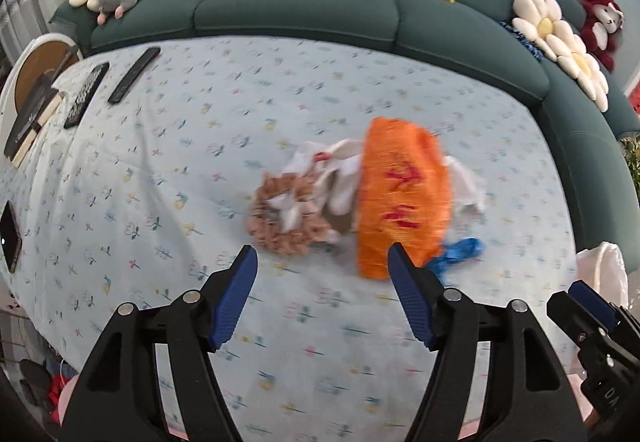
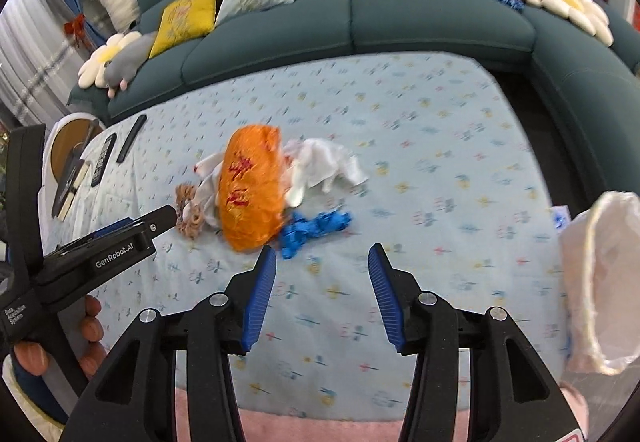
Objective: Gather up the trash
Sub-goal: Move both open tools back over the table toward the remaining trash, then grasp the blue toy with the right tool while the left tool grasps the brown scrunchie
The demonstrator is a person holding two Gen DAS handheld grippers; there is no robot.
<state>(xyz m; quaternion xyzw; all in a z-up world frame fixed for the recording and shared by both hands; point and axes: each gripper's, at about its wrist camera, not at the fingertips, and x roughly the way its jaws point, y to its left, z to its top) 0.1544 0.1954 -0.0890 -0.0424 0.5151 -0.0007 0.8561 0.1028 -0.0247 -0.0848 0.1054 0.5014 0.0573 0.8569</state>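
Observation:
A pile of trash lies on the flowered tablecloth (image 1: 160, 170): an orange plastic bag (image 1: 404, 198) with red characters, crumpled white tissue (image 1: 340, 178), a brown frilly wrapper (image 1: 288, 218) and a crumpled blue glove (image 1: 460, 252). The same pile shows in the right wrist view: orange bag (image 2: 252, 186), white tissue (image 2: 328, 162), brown wrapper (image 2: 190, 210), blue glove (image 2: 316, 228). My left gripper (image 1: 320, 254) is open and empty, just short of the pile. My right gripper (image 2: 322, 254) is open and empty, close in front of the blue glove. A white bag (image 2: 604, 282) stands open at the right.
Two black remotes (image 1: 132, 76) lie at the table's far left, with a phone (image 1: 10, 238) at the left edge. A round side table (image 1: 36, 82) holds a book. A teal sofa (image 1: 320, 6) with cushions and plush toys wraps the far and right sides.

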